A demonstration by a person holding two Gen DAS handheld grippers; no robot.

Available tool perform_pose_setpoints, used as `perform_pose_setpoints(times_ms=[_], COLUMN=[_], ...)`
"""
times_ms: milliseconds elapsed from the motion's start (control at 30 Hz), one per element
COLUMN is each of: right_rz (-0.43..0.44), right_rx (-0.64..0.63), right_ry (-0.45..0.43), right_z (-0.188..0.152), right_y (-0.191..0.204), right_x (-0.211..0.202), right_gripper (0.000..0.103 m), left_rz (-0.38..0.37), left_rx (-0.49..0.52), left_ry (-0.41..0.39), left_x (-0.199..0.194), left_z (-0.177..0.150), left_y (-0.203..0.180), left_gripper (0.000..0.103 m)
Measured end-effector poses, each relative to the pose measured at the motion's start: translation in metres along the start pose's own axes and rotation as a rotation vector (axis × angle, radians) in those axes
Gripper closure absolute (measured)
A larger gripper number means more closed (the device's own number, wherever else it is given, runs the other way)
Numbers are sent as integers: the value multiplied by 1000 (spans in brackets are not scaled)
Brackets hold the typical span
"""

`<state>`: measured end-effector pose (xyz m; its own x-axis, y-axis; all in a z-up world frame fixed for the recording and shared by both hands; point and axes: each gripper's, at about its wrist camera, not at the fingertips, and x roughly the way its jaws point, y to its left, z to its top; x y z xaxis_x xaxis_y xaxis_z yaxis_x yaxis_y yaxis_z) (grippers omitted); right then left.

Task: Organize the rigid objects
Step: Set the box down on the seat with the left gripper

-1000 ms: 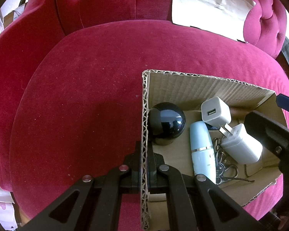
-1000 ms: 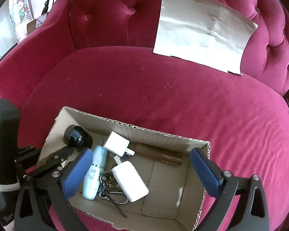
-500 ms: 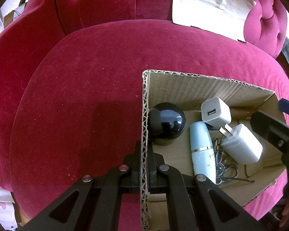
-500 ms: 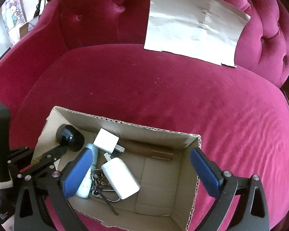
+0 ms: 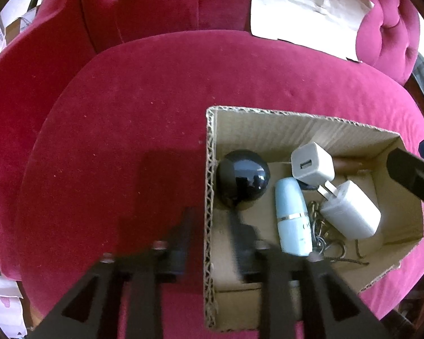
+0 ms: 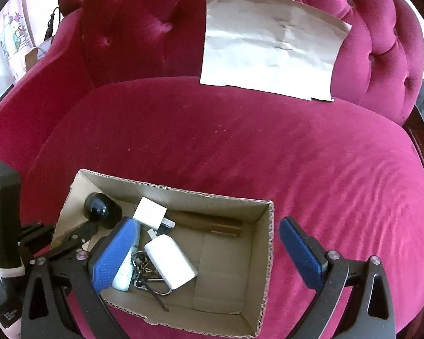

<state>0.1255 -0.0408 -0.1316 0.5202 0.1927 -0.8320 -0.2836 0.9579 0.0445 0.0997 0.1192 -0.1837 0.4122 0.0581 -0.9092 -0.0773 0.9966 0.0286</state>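
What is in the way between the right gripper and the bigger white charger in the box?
Nothing visible. The bigger white charger lies uncovered in the open-topped cardboard box, below the open right gripper. A light blue bottle and a key ring crowd one side, and the small white charger has its prongs at its far end.

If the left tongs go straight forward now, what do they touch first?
Probably the glossy black ball inside the brown cardboard box; its wall runs between the open left tongs.

Black fingers (image 5: 181, 240), blue pads (image 6: 116, 254), silver screws
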Motion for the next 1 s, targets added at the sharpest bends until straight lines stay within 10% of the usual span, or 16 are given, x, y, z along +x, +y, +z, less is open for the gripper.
perform_pose_setpoints(times_ms=[333,1000], right_rz=[-33,-31], right_rx=[15,54], right_ry=[3,-11], right_z=[-6,-28], right_y=[-7,-12], right_x=[-19,-100], right_gripper=[0,0], left_rz=[18,29], left_rx=[14,59], left_ry=[-25,-62], left_x=[-22,-113], left_z=[-3,-22], left_y=[-4,-31], left_gripper=[1,0])
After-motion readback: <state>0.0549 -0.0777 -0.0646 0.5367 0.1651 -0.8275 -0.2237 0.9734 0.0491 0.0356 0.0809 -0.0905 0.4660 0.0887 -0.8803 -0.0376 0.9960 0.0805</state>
